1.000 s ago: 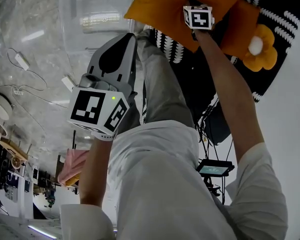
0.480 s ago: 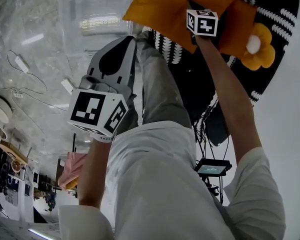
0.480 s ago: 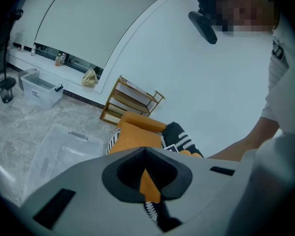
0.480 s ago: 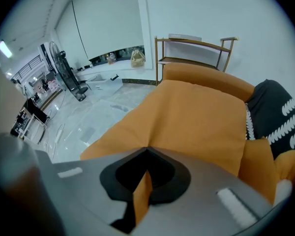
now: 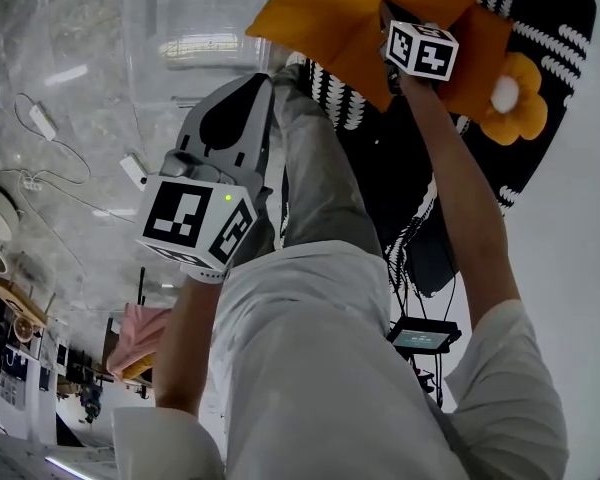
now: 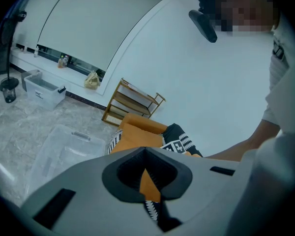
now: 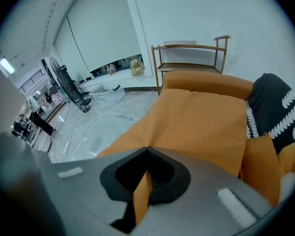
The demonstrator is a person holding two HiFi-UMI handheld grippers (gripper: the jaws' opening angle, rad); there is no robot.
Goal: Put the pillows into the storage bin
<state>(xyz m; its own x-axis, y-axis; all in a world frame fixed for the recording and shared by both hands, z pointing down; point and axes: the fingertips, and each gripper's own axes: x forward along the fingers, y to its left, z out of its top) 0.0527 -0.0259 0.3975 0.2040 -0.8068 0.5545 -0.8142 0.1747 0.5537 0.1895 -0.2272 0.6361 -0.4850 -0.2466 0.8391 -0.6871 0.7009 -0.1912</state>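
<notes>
Orange pillow is pinched tight in the right gripper. Clear storage bin sits just to its left, nearer the left gripper, which is squeezed closed on nothing.

I log: white shirt, sleeves ending near elbows, grey trousers; grey left gripper, black-and-white marker cube.

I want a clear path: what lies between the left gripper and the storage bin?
Only bare marble floor, in the head view, between left gripper and storage bin.
</notes>
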